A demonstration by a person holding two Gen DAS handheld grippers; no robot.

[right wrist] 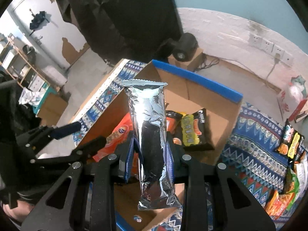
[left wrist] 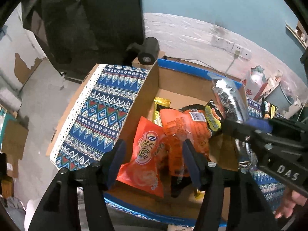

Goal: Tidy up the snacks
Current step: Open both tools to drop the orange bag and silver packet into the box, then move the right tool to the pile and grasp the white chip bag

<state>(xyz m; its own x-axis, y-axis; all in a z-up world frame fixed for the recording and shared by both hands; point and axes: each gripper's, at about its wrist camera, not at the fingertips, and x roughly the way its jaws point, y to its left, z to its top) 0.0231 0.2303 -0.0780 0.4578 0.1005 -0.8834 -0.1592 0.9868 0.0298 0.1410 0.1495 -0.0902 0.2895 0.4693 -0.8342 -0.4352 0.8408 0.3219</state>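
A cardboard box (left wrist: 173, 80) with blue-taped rims (right wrist: 196, 79) stands open on a patterned cloth. Inside lie orange snack bags (left wrist: 146, 154), a black-and-yellow packet (right wrist: 192, 132) and a yellow packet (left wrist: 161, 104). My left gripper (left wrist: 154, 154) is open and empty, just above the orange bags. My right gripper (right wrist: 151, 154) is shut on a long silver foil packet (right wrist: 152, 134), held upright over the box; it also shows in the left wrist view (left wrist: 229, 100).
More snack packets (right wrist: 288, 144) lie on the blue patterned tablecloth (right wrist: 254, 144) to the right of the box. A black cylinder (left wrist: 149, 50) sits on a small carton behind the box. Wall sockets (left wrist: 231, 45) and a white bag (right wrist: 296, 98) are at the back.
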